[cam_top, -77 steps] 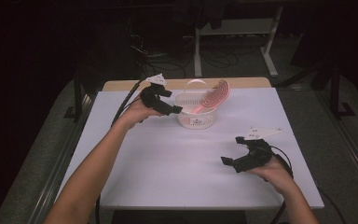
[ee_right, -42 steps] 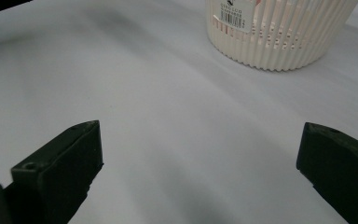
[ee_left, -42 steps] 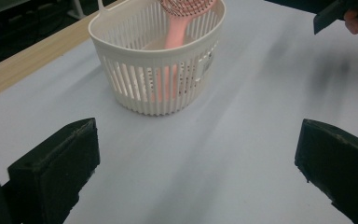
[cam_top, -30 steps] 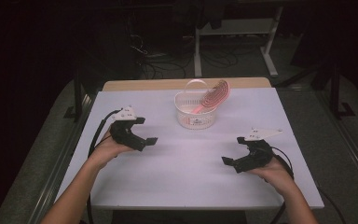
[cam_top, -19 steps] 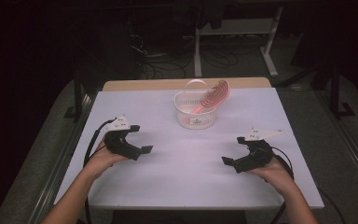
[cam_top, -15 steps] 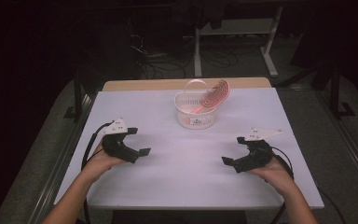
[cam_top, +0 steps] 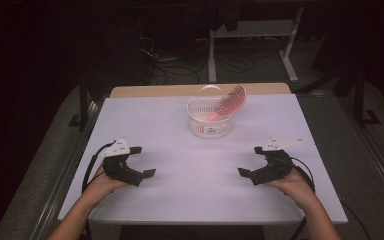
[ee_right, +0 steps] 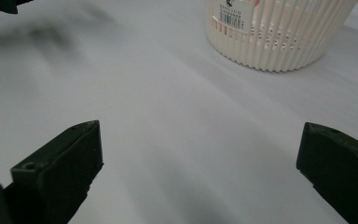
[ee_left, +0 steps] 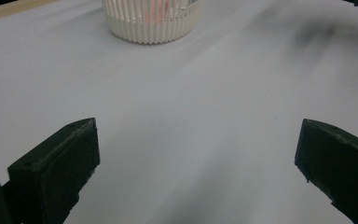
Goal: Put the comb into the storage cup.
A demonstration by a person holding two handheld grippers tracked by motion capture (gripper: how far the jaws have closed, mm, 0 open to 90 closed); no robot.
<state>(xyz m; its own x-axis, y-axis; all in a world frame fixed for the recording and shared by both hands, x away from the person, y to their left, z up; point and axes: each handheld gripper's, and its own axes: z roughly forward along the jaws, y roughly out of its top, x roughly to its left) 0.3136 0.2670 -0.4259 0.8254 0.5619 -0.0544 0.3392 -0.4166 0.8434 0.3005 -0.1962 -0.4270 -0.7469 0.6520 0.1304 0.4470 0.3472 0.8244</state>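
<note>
White ribbed plastic forms the basket set at the far middle of the table, with a pink brush leaned inside. The left gripper and right gripper are held released, empty, well apart from it.

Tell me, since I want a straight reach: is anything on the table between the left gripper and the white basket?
Nothing visible. Bare white table lies between the open left gripper and the basket, which holds a pink brush.
</note>
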